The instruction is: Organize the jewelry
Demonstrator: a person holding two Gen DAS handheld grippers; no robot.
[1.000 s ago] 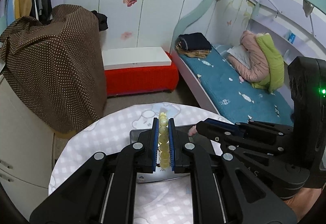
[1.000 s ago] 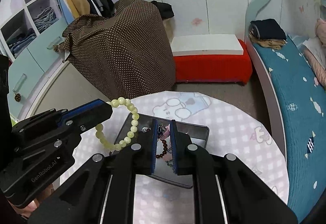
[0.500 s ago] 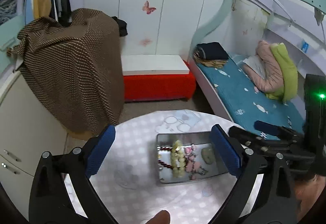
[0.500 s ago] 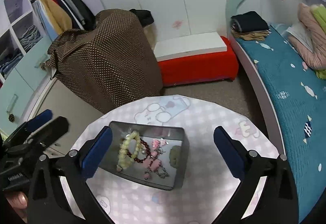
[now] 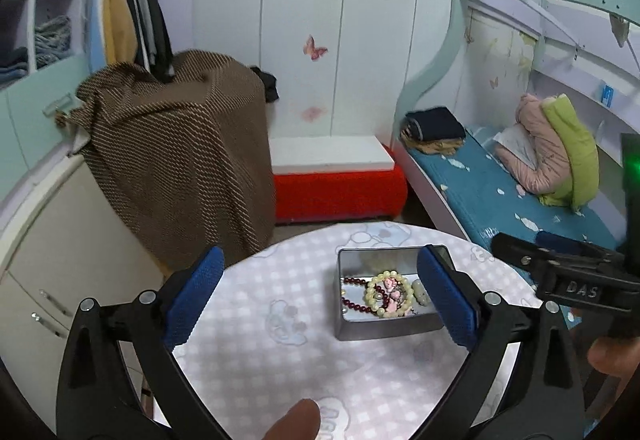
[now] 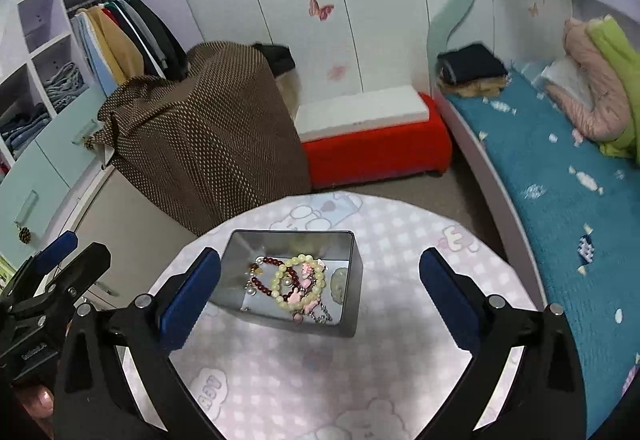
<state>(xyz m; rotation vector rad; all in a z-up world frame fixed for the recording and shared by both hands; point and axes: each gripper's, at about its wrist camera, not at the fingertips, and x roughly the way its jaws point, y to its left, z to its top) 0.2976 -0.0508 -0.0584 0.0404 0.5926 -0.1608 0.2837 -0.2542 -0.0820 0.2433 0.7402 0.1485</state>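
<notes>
A grey metal box [image 5: 384, 330] [image 6: 352, 280] stands on the round table. In it lie a pale yellow bead bracelet [image 5: 386, 276] [image 6: 280, 272], a dark red bead bracelet [image 5: 354, 282] [image 6: 266, 286], pink charm pieces [image 6: 306, 304] and a pale green stone [image 6: 340, 280]. My left gripper [image 5: 320, 296] is open and empty, held above the table near the box. My right gripper [image 6: 320, 292] is open and empty, above and in front of the box. Each gripper shows at the edge of the other's view.
The round table [image 5: 280, 340] [image 6: 400, 360] has a pink-and-white checked cloth. Behind it are a brown dotted cover over furniture [image 5: 180, 144], a red bench [image 5: 336, 192], a bed [image 5: 500, 192] at right and a wardrobe [image 6: 48, 80] at left.
Both grippers opened and let go of the jewelry. The yellow bracelet now lies in the box with the other pieces. Both grippers pulled back and up from the box.
</notes>
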